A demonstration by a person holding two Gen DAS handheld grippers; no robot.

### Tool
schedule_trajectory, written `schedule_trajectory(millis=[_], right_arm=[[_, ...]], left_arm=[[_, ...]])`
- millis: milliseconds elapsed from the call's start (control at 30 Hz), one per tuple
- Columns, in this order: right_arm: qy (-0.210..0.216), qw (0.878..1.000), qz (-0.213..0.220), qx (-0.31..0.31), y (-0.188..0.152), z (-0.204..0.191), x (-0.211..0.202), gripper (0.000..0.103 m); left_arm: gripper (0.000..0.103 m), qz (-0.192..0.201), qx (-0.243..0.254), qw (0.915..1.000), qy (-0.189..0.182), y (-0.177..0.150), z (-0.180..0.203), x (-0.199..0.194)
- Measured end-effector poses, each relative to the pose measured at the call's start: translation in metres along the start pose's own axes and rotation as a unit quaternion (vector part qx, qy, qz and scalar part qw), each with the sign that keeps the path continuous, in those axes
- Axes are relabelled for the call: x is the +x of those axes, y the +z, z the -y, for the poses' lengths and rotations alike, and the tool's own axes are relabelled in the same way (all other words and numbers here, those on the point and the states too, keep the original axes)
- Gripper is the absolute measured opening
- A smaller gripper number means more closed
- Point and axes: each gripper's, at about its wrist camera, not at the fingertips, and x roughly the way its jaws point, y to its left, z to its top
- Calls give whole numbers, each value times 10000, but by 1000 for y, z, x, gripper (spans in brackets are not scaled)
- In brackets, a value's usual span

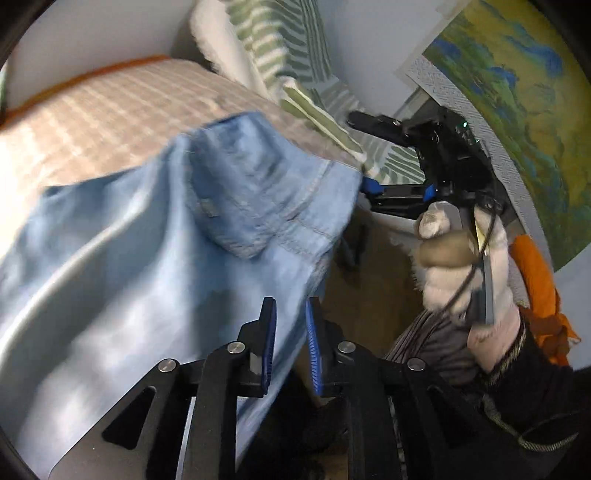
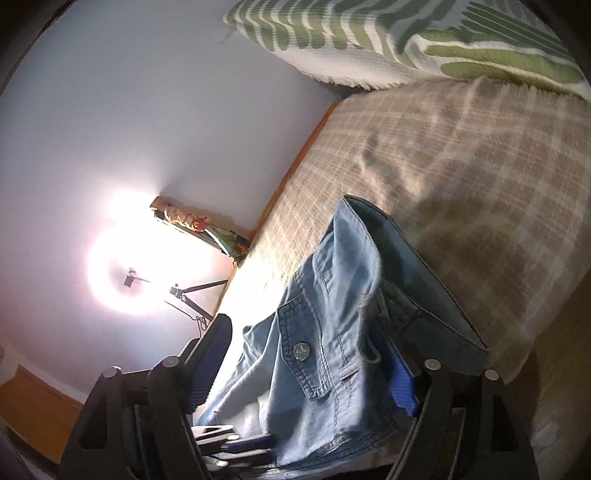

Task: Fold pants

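Light blue denim pants (image 1: 147, 236) hang lifted over the checked bed cover (image 1: 110, 122). In the left wrist view my left gripper (image 1: 291, 325) has its blue-padded jaws close together with an edge of the pants fabric between them. My right gripper (image 1: 373, 158) shows in that view at the waistband's far corner, held by a gloved hand (image 1: 454, 266). In the right wrist view the waistband with its metal button (image 2: 302, 350) lies between the wide-apart fingers of my right gripper (image 2: 306, 354), draped over the right finger (image 2: 400, 376).
Green-and-white patterned pillows (image 2: 369, 33) lie at the head of the bed. A bright ring light (image 2: 122, 266) on a stand is by the wall. A painting (image 1: 517, 103) hangs on the wall. Orange cloth (image 1: 539, 288) and wood floor (image 1: 376, 295) are beside the bed.
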Motion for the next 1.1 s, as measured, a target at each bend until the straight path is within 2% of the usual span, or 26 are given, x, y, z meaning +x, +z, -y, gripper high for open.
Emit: schedule_trajectory(millis=[67, 133, 200, 233, 267, 300, 367, 400, 467, 533, 600, 667, 700, 733, 767, 800, 833, 900, 1000, 1067, 1100], right_arm=[[110, 9999, -41, 119, 2, 6, -1, 81], [-199, 9997, -128, 22, 2, 6, 4, 81], [-566, 9974, -368, -240, -1, 2, 15, 75], [-731, 9953, -495, -389, -4, -1, 21, 67], [-953, 9919, -617, -571, -6, -4, 28, 52], [-1342, 9847, -727, -846, -10, -8, 37, 43], [-1955, 9689, -800, -1291, -17, -17, 50, 9], [-2084, 9643, -793, -1426, -19, -21, 51, 5], [-2101, 9599, -739, -1704, -23, -36, 48, 1], [-2265, 9476, -629, -2161, -24, -56, 36, 1], [-2680, 9305, -642, -2414, -20, -59, 31, 0], [-2900, 9236, -906, -2337, -12, -46, 33, 1], [-2959, 9178, -1209, -2356, -12, -40, 38, 3], [-3067, 9098, -1373, -2435, -14, -38, 41, 11], [-3221, 9011, -1405, -2541, -15, -38, 43, 26], [-3438, 8896, -1336, -2694, -15, -41, 42, 32], [-3582, 8803, -1174, -2881, -14, -48, 39, 38], [-3701, 8709, -855, -3118, -10, -65, 37, 39], [-3222, 8734, -648, -3595, -1, -106, 49, 46], [-2736, 8748, -906, -3894, -1, -127, 67, 59], [-2319, 8784, -1125, -4024, -1, -139, 83, 63]], left_arm=[[20, 83, 10, 9992, 393, -10, -16, -22], [20, 77, -15, 9974, 720, -24, -30, -39], [20, 53, -124, 9948, 1014, -39, -48, -55], [20, 45, -212, 9927, 1189, -47, -57, -62], [20, 61, -308, 9903, 1352, -53, -66, -69], [20, 68, -392, 9886, 1454, -63, -73, -75], [20, 73, -616, 9850, 1612, -70, -85, -84], [20, 81, -676, 9834, 1679, -74, -87, -87], [20, 85, -789, 9808, 1783, -81, -91, -90], [20, 50, -914, 9795, 1793, -90, -95, -95], [20, -25, -978, 9789, 1792, -99, -96, -96], [20, -95, -1014, 9790, 1765, -114, -98, -105], [20, -120, -1023, 9794, 1738, -117, -97, -104], [20, -161, -1005, 9801, 1703, -120, -94, -103], [20, -197, -992, 9805, 1687, -122, -93, -101], [20, -241, -993, 9810, 1648, -124, -91, -97], [20, -305, -995, 9818, 1589, -125, -90, -93], [20, -414, -901, 9824, 1580, -129, -83, -86], [24, -415, -658, 9814, 1753, -130, -74, -84], [25, -390, -694, 9814, 1749, -130, -73, -85], [25, -386, -689, 9813, 1756, -132, -73, -85]])
